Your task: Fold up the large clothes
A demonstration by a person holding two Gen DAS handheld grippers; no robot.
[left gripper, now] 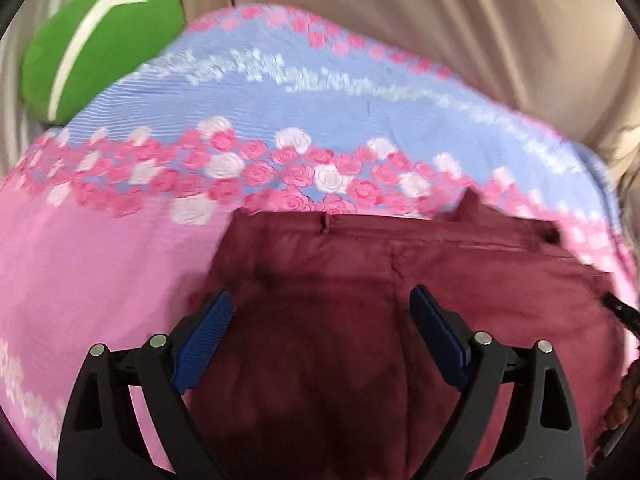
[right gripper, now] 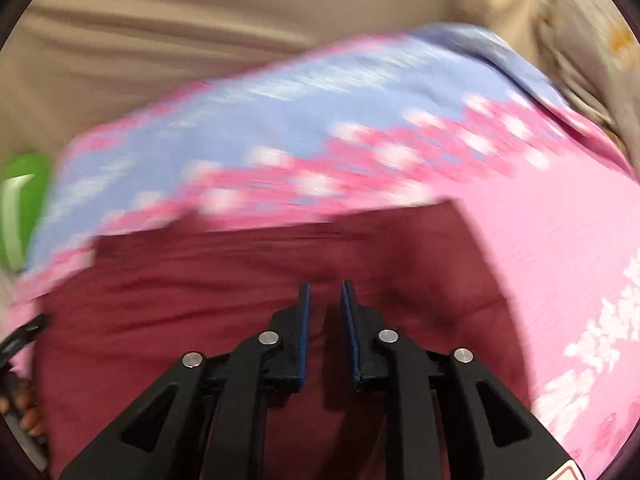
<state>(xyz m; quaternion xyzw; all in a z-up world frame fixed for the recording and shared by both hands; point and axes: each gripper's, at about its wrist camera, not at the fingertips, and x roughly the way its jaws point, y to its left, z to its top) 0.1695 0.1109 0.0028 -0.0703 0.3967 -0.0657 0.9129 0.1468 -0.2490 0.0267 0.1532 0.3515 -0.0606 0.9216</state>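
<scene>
One maroon garment point(left gripper: 320, 280) lies flat, lightly creased.

Maroon garment point(left gripper: 320, 280): matt, faintly sheened cloth. Bedspread point(left gripper: 100, 248): ribbed woven cloth. Green cushion point(left gripper: 100, 48), upper left: soft plush.

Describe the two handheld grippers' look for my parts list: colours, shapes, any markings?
Both match: the left gripper and right gripper have black plastic linkage arms with triangular cut-outs and round silver pivot pins. The fingers carry ribbed blue pads. A red-edged white label corner shows bottom right in the right view.
</scene>
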